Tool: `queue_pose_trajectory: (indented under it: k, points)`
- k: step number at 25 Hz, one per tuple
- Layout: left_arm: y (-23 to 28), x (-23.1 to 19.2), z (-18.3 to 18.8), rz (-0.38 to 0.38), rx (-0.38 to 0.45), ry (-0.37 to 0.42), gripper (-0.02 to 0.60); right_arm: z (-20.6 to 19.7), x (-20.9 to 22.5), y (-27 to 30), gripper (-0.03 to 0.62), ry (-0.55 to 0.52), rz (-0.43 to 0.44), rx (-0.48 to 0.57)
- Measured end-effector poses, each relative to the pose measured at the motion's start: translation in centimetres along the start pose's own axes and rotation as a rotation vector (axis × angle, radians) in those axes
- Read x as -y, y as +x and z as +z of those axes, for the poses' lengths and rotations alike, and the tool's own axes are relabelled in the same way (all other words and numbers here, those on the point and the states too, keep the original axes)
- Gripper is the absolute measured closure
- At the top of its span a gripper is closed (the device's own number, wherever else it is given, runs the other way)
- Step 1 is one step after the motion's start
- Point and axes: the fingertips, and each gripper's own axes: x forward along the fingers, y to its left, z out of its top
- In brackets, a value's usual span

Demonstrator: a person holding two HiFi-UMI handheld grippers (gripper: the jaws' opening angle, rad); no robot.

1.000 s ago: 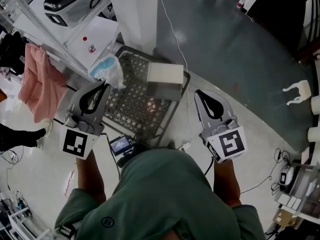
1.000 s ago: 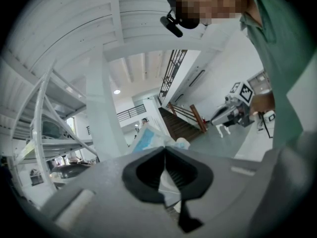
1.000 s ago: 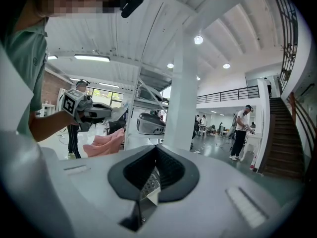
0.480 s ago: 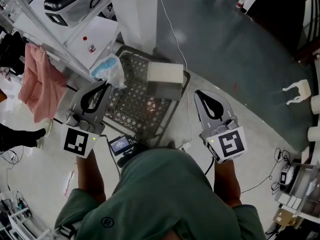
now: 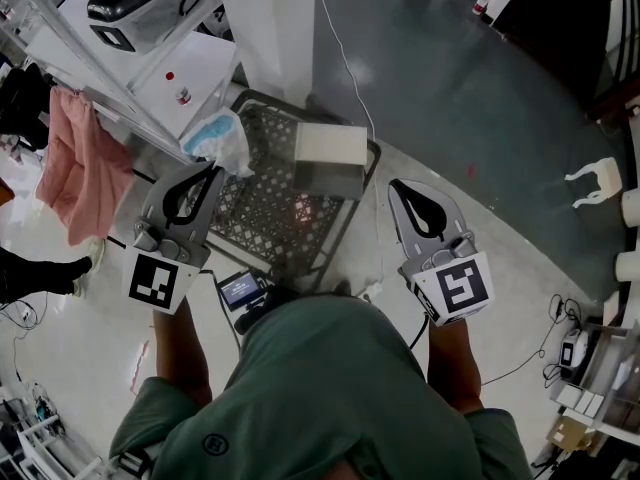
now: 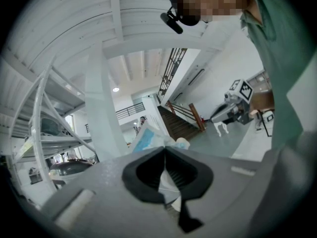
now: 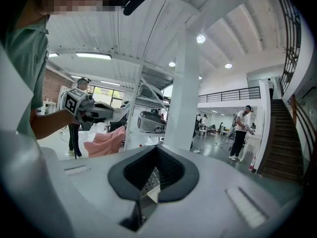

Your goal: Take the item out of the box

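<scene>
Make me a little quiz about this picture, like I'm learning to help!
1. Pick one: what is the left gripper pinching at its tips? A: a pink cloth. B: a blue-and-white packet. C: a cable.
2. True or false: the right gripper has its jaws wide open.
3. Fill the gap: the pale box sits inside a metal mesh ____.

Key
1. B.
2. False. Its jaws are together, with nothing between them.
3. basket.
</scene>
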Motion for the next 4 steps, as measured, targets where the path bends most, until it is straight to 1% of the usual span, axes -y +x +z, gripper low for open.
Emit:
queue_pose_trajectory:
  k: [4]
  points:
    - [-0.12,0.4,0.02,-0.002,0.001,-0.001,0.578,-0.1,-0.21,-0.37,0.589,0.0,0.002,-0.002]
